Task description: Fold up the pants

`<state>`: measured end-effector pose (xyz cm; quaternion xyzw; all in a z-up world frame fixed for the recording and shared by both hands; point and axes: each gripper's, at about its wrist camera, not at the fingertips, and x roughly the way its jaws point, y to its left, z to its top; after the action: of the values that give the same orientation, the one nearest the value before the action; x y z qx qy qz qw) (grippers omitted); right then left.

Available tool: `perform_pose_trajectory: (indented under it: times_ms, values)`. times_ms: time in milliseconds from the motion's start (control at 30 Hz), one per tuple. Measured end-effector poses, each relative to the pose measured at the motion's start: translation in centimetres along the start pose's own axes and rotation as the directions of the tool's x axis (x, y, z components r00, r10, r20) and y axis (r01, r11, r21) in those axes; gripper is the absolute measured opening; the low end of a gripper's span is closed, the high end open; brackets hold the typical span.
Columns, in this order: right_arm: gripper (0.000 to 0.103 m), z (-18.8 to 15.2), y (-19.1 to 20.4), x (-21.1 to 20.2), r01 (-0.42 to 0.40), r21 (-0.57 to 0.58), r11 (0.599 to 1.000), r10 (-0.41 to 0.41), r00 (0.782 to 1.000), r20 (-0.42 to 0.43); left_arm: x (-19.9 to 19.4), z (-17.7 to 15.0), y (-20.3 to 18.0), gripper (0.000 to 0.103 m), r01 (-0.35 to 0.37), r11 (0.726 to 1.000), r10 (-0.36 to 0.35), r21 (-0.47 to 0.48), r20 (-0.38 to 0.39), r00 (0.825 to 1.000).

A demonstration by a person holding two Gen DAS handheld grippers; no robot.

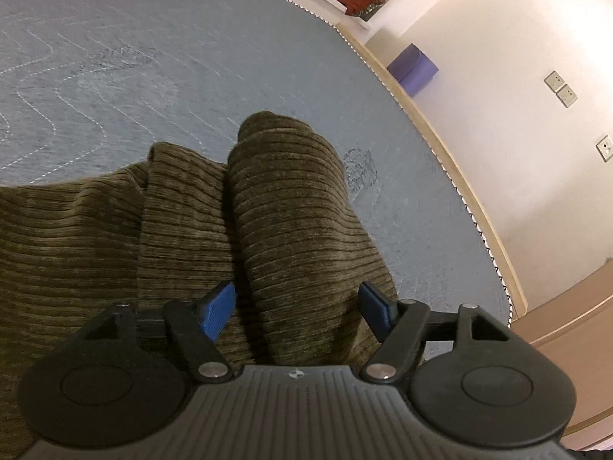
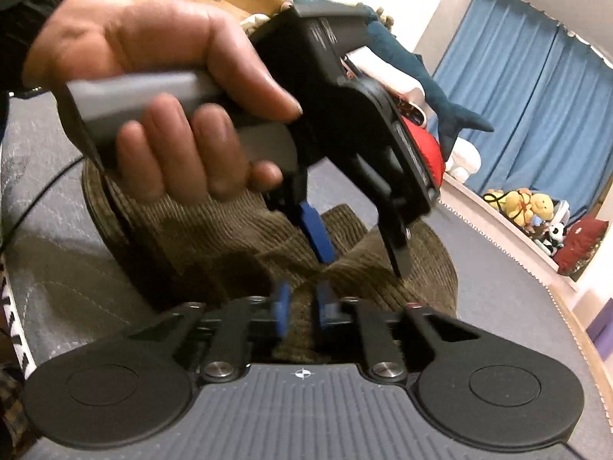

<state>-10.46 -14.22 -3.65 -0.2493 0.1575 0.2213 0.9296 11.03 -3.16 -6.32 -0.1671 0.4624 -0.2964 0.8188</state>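
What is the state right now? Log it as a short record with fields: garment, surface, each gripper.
garment: brown corduroy pants, bunched in raised folds, not yet folded flat
surface: grey quilted cover, with the pants lying on it
left gripper: fingers wide apart, straddling a raised fold, not clamped
right gripper: fingers nearly together on a pinched ridge of the pants; view blurred
hand: wrapped around the left gripper's handle, seen from the right wrist view
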Motion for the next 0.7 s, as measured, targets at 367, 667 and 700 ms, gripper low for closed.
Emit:
perform_pose_trajectory:
  times_ms: [367,667,700]
  values:
    - [0.0,1.9,0.0,-2.7,-0.037,0.016,0.999,0.033,0.981,0.194,-0.6,-0.3,-0.5,0.018,-0.04,0.996,0.038,0.079,0.021,0.999]
    - [0.062,4.3,0.6,-3.5,0.045,0.091,0.995,-0.075,0.93,0.36,-9.9,-0.6,5.0,0.016,-0.186,0.98,0.195,-0.067,0.198,0.96]
    - [0.065,4.5,0.4,-3.8,0.055,0.112,0.992,-0.094,0.919,0.383,-11.3,-0.9,6.1,0.016,-0.215,0.971,0.233,-0.102,0.216,0.948]
